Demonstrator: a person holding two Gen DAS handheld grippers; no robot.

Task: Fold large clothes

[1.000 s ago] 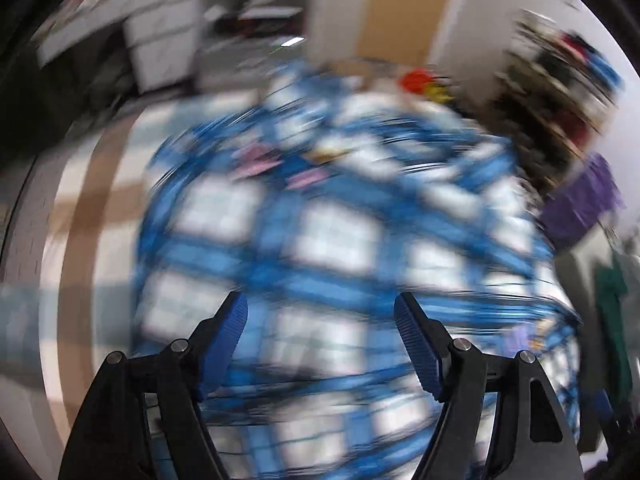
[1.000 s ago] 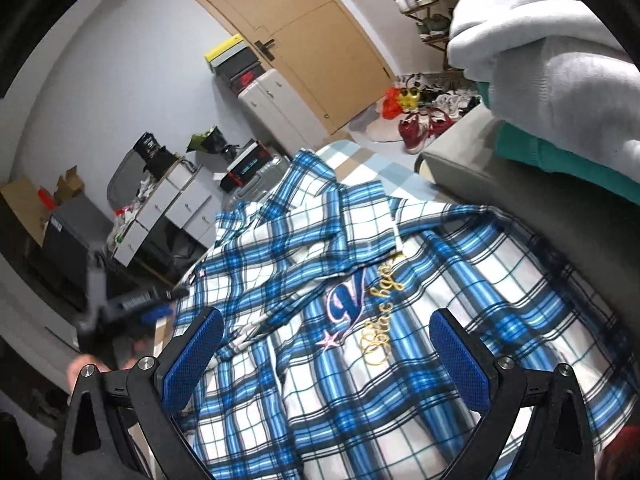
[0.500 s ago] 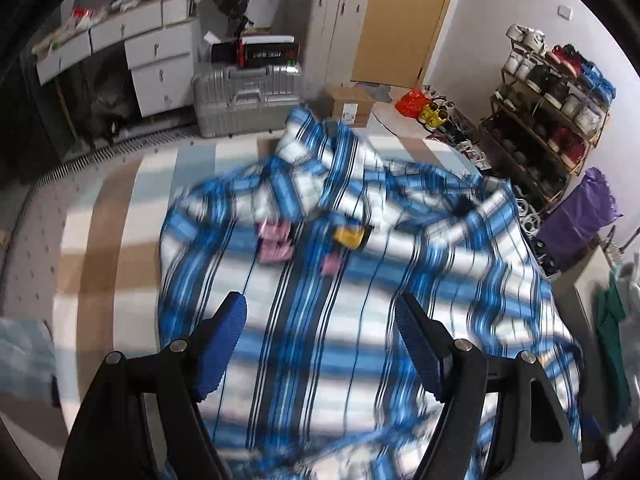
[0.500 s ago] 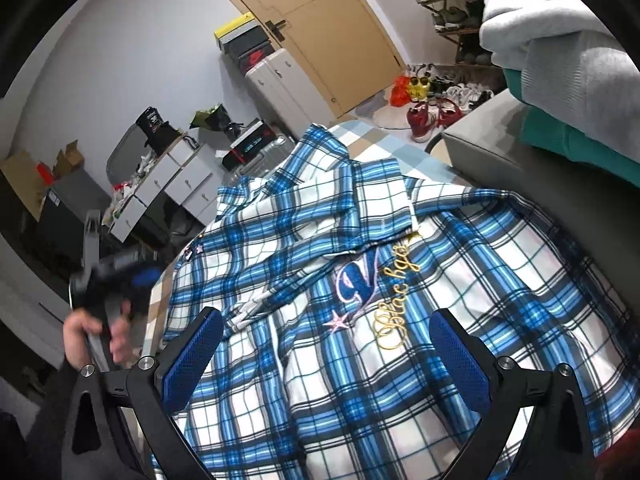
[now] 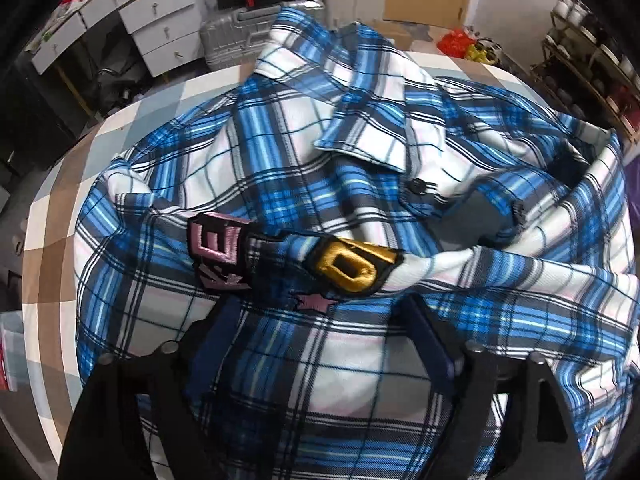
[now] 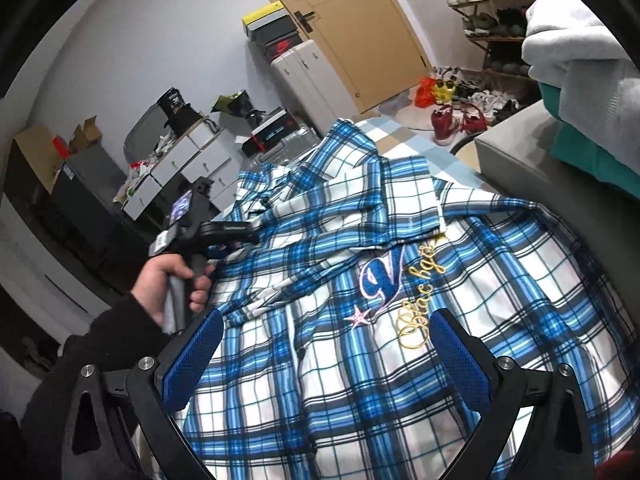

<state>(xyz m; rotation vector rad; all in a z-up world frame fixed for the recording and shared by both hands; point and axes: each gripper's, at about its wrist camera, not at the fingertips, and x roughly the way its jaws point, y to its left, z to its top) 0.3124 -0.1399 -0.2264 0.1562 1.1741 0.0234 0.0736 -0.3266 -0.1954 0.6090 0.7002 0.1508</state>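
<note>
A blue-and-white plaid shirt (image 6: 360, 280) lies front up and crumpled on a checked bedcover (image 5: 60, 240), its long axis running from the hem near the right gripper (image 6: 326, 354) to the collar at the far end, which points toward a silver suitcase (image 5: 240, 32) and a tan door (image 6: 360, 32). The left gripper (image 5: 320, 320), held in a hand (image 6: 168, 280), points steeply down at the chest with its jaws just opened wider, cloth between them but not pinched (embroidered letter patches sit just beyond its tips). The right gripper hovers wide open over the lower shirt, holding nothing.
</note>
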